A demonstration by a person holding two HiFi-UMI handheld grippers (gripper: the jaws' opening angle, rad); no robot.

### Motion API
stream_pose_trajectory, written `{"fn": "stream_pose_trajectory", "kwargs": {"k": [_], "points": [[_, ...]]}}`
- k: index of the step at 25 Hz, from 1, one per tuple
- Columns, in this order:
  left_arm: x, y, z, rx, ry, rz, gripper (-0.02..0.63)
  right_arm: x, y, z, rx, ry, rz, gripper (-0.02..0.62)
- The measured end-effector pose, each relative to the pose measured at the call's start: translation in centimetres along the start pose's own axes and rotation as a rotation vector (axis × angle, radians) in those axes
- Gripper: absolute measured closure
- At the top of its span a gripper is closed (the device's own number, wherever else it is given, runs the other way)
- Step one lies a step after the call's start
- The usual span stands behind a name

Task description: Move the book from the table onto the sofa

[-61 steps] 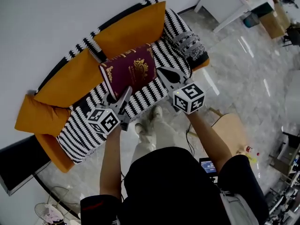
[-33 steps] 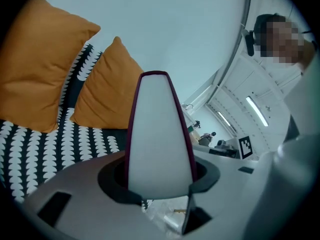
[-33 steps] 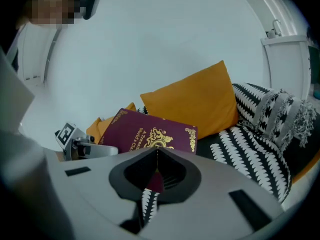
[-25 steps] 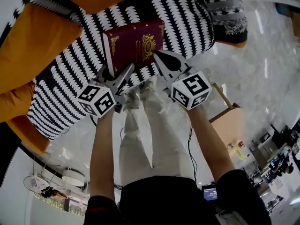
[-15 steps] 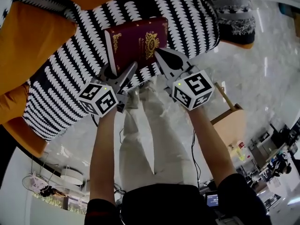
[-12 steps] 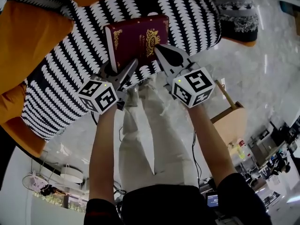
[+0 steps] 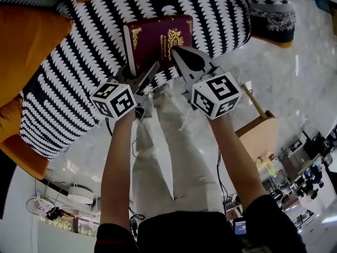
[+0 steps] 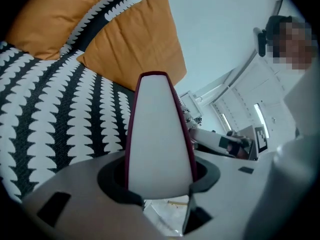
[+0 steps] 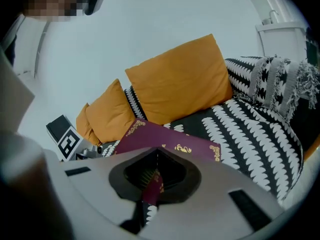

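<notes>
left claw (image 7: 141, 73) clamped on book (image 7: 152, 44) | right claw (image 7: 178, 55) clamped on book | gilt print (image 7: 175, 37) unreadable

Black-and-white patterned sofa (image 7: 79, 73), orange cushions (image 7: 31, 41) along its back, plain pale wall (image 9: 150, 29) right behind it. Glossy marble floor (image 7: 295, 88) in front reflects lights, and what looks like a wooden chair (image 7: 263, 136) is nearby.
</notes>
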State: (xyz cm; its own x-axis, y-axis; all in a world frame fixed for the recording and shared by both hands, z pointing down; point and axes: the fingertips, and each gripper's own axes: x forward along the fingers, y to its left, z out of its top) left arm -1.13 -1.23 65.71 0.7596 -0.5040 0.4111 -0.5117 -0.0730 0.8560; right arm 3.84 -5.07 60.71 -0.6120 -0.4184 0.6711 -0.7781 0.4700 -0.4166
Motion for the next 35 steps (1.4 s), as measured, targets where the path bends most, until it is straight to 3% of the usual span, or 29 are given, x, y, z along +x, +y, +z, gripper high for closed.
{"fn": "stream_pose_trajectory", "kwargs": {"k": [8, 14, 20, 25, 29, 35], "points": [[0.3, 0.8, -1.5, 0.012, 0.029, 0.009, 0.365, -0.2, -0.3, -1.4, 0.02, 0.015, -0.004, 0.577], [0.5, 1.1, -0.6, 0.018, 0.034, 0.023, 0.364, 0.0, -0.5, -0.7, 0.012, 0.016, -0.004, 0.577], [0.5, 2.2, 0.5, 0.028, 0.003, 0.06, 0.297, 0.7, -0.3, -0.3, 0.002, 0.024, 0.002, 0.577], [-0.7, 4.9, -0.4, 0.043, -0.033, 0.183, 0.203, 1.1, -0.3, -1.0, -0.002, 0.039, 0.007, 0.577], [-2.0, 7.2, -0.3, 0.102, -0.077, 0.299, 0.183, 1.4, -1.0, -1.5, 0.0, 0.042, 0.008, 0.577], [-3.1, 8.1, 0.1, 0.136, -0.076, 0.324, 0.183, 1.8, -0.3, -2.0, 0.0, 0.044, 0.007, 0.577]]}}
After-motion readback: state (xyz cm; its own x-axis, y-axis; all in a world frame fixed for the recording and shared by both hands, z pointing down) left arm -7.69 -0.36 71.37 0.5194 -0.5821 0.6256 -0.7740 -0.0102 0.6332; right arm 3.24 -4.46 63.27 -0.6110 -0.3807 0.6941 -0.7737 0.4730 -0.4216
